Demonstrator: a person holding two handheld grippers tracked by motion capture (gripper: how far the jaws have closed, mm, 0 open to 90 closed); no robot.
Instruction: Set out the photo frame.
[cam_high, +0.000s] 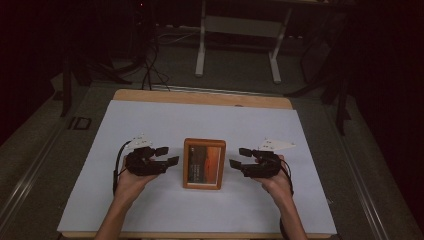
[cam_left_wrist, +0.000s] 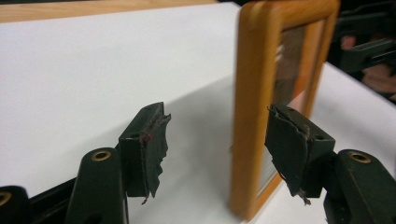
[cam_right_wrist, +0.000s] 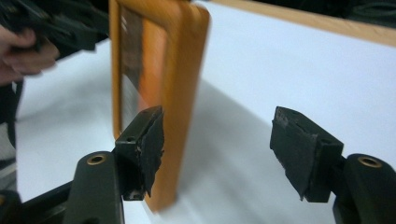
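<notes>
- I have the frame (cam_high: 204, 163) standing upright at the centre of the high view, on the white sheet (cam_high: 165, 120) that covers the desk (cam_high: 200, 97), picture side facing me
- Its long axis runs up and down; its thin wooden edges point left and right, one toward each claw
- My left claw (cam_high: 166, 155) sits just left of the frame in the high view, released, jaws spread wide with nothing between the pads
- In the left gripper view the frame's edge (cam_left_wrist: 250, 107) rises in the gap between the jaws, closer to the right-hand pad (cam_left_wrist: 285, 144), and I see no pad pressing on the wood
- My right claw (cam_high: 238, 156) sits just right of the frame in the high view, also released and empty
- In the right gripper view the frame (cam_right_wrist: 182, 93) stands behind the left-hand pad (cam_right_wrist: 152, 144), left of centre in the gap; the picture is blurred there, so I cannot tell whether they touch
- Both claws look about equally near, one on each side at mid-height of the frame, neither clearly favoured
- My reading: the frame stands freely on its own, and any regrasp would mean coming in level from the sides against those thin edges, gently, since a one-sided push could tip it
</notes>
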